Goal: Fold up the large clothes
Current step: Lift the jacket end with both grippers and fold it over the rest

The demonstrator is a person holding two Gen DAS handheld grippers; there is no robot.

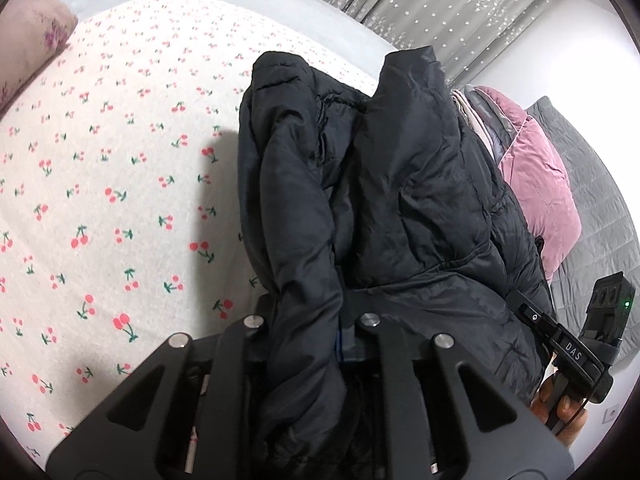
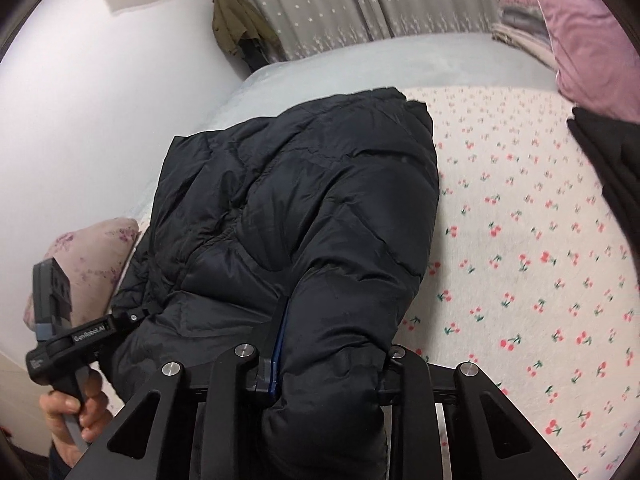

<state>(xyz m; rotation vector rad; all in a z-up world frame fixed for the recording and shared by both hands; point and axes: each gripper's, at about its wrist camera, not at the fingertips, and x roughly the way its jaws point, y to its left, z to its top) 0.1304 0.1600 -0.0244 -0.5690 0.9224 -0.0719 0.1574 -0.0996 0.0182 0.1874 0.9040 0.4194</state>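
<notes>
A black puffer jacket (image 1: 400, 184) hangs bunched between both grippers, held up over the bed. My left gripper (image 1: 316, 320) is shut on a thick fold of the jacket, which hides its fingertips. In the right wrist view the jacket (image 2: 304, 208) drapes forward over the bed. My right gripper (image 2: 320, 344) is shut on a padded fold of it, with one blue-edged finger (image 2: 280, 332) showing beside the cloth. The right gripper's body shows in the left wrist view (image 1: 568, 348), and the left gripper's body in the right wrist view (image 2: 76, 340).
The bed has a white sheet with red cherries (image 1: 112, 184) (image 2: 520, 264). A pink floral pillow (image 1: 28, 44) (image 2: 88, 256) lies at one end. Pink and grey quilts (image 1: 536, 184) (image 2: 584, 44) are piled at the other. Grey starred curtains (image 2: 360, 4) hang behind.
</notes>
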